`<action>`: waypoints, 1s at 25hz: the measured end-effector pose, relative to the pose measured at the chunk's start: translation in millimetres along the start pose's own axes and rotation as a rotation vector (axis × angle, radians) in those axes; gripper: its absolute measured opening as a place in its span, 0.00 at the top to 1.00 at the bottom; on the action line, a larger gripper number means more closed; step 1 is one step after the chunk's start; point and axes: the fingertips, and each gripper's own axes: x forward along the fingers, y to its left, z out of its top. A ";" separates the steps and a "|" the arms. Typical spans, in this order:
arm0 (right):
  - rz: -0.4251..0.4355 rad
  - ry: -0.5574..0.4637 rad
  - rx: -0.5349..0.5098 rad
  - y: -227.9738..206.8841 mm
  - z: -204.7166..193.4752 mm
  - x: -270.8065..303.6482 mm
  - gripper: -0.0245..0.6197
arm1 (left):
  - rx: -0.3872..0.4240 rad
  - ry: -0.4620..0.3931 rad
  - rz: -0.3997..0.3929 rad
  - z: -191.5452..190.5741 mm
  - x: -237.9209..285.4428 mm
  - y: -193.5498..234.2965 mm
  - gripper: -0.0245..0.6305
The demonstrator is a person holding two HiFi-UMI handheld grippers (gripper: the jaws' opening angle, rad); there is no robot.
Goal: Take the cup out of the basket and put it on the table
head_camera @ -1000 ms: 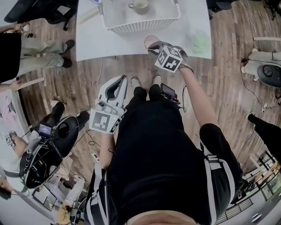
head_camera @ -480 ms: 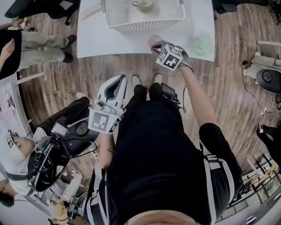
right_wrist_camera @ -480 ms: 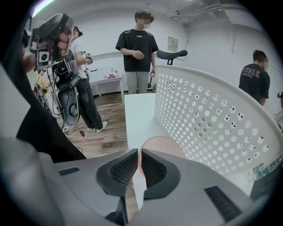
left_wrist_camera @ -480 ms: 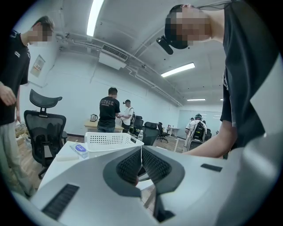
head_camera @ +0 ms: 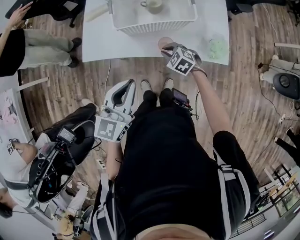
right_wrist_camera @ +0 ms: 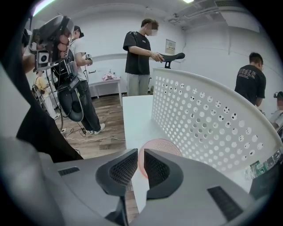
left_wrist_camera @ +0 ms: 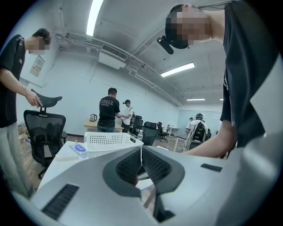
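A pink cup [head_camera: 163, 42] sits upright at the table's near edge, just outside the white perforated basket [head_camera: 154, 21]. My right gripper [head_camera: 166, 47] is shut on the pink cup's rim [right_wrist_camera: 161, 148], one jaw inside and one outside. Whether the cup rests on the table [head_camera: 108, 42] or hangs just above it I cannot tell. A pale mug [head_camera: 153, 4] lies inside the basket. My left gripper [head_camera: 128, 86] is held low over the wooden floor, away from the table, jaws together with nothing between them [left_wrist_camera: 140, 152].
A pale green object [head_camera: 215, 46] lies on the table's right part. A small blue item [left_wrist_camera: 79, 148] lies left of the basket [left_wrist_camera: 108, 140]. People stand around the table, one beside an office chair [left_wrist_camera: 44, 132]. A seated person with gear [head_camera: 51, 164] is at my left.
Both grippers hold about the same place; the right stays on the pink cup. The people at the left of the room have shifted.
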 end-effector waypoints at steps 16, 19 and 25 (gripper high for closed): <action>-0.146 -0.149 0.021 2.0 47.6 -65.3 0.91 | 0.023 -0.031 -0.023 8.7 -8.9 -4.7 0.93; -0.169 -0.201 0.029 7.1 69.5 -75.7 0.91 | 0.026 -0.041 -0.030 10.7 -8.9 8.0 0.93; -0.217 -0.309 0.038 19.7 121.7 -107.7 0.91 | 0.041 -0.056 -0.064 26.4 -6.5 28.4 0.93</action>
